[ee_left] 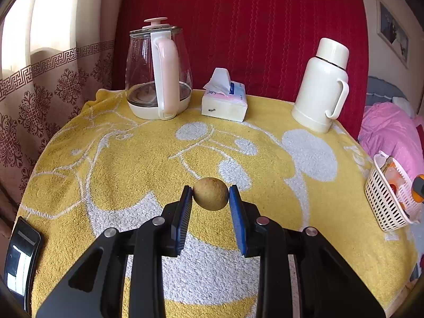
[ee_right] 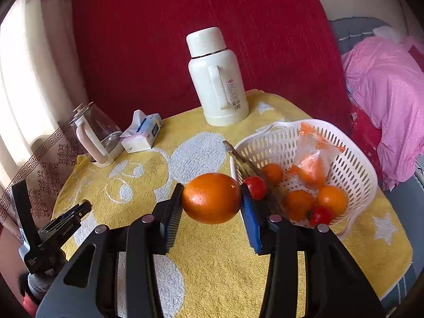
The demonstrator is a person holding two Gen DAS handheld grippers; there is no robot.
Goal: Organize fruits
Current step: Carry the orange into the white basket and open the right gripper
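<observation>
Gripping a round brown fruit (ee_left: 210, 193), left tool (ee_left: 210, 194); glossy orange (ee_right: 211, 198), right tool (ee_right: 212, 198)

Left gripper (ee_left: 210, 194): black plastic linkage arms, triangular cut-outs near base, four round silver pivot pins, fingers (ee_left: 184, 220) faced with blue ribbed pads.

Right gripper (ee_right: 212, 198): same black arms, same silver pins; near-side pad (ee_right: 250, 225) bright blue, other pad dark, finely ribbed. Small white lettering on left gripper body, illegible.
</observation>
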